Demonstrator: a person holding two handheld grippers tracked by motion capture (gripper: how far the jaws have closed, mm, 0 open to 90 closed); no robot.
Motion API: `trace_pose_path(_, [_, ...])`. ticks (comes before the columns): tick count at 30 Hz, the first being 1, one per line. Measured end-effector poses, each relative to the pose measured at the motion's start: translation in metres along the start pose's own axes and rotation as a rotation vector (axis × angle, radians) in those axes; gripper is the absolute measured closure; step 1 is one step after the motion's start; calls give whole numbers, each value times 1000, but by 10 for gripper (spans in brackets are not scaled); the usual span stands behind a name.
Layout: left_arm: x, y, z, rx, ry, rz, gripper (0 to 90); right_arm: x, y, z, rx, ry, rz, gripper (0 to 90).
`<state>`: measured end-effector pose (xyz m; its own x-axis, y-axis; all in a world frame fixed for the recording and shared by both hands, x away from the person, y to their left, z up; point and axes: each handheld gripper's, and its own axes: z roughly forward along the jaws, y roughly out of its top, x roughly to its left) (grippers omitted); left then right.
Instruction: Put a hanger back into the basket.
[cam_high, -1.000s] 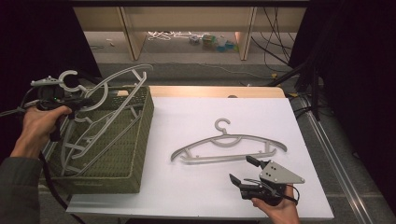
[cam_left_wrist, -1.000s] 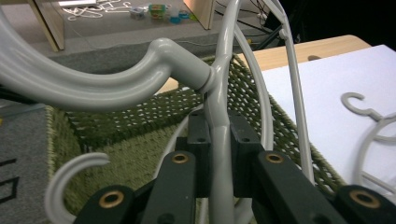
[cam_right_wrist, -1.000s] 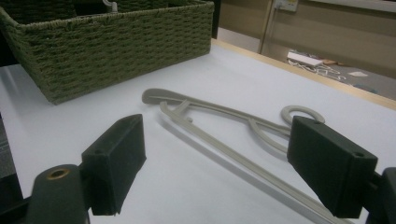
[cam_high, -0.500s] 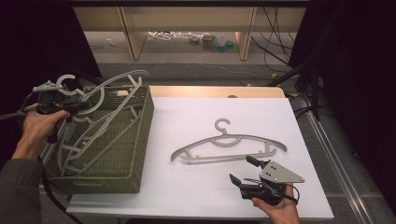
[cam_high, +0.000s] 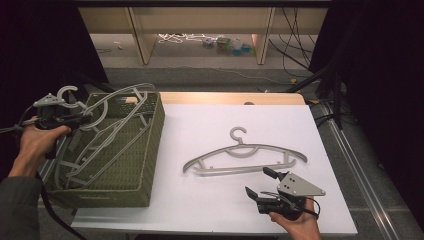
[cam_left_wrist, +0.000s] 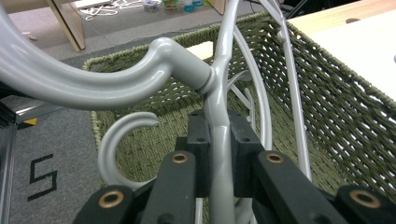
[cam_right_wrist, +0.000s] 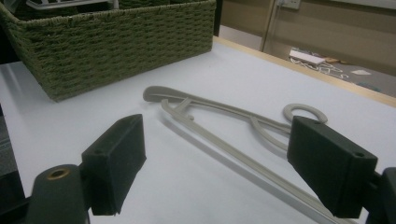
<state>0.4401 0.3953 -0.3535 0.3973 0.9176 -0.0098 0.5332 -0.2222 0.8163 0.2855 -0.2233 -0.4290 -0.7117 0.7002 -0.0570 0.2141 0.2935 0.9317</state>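
A green woven basket stands at the table's left and holds several grey plastic hangers. My left gripper is shut on one grey hanger just below its hook, holding it tilted over the basket's left rim. In the left gripper view the pads clamp the hanger neck, with the basket wall behind. Another grey hanger lies flat on the white tabletop. My right gripper stands open just in front of it, near the table's front edge. In the right gripper view that hanger lies beyond the parted jaws.
The white table surface stretches between basket and loose hanger. A wooden strip runs along the far edge. Beyond it are wooden shelf legs and clutter on the floor. Dark cables hang at the right.
My left gripper has shifted slightly with its hanger, settling lower toward the basket. The right gripper and the flat hanger have stayed put.
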Motion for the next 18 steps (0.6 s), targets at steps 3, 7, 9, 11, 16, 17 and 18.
trace_pose_path(3, [1,-6,2,22,-3,17,816,0,-1,3,-20,3,4,202])
trace_pose_path(7, [6,-15,4,81,13,36,815,1,-1,4,-19,10,1,202])
trace_pose_path(9, [6,-19,7,44,-3,-17,814,1,-1,3,-16,8,2,202])
trace_pose_path(11, [6,-20,9,47,-8,-16,814,0,-1,4,-14,9,3,202])
trace_pose_path(16, [-3,-22,23,87,-22,12,812,1,-1,4,-23,5,1,202])
trace_pose_path(17, [-3,-23,24,90,-25,10,812,1,-1,4,-24,3,-1,202])
trace_pose_path(18, [-4,-24,27,97,-21,15,810,1,-1,4,-17,7,10,202])
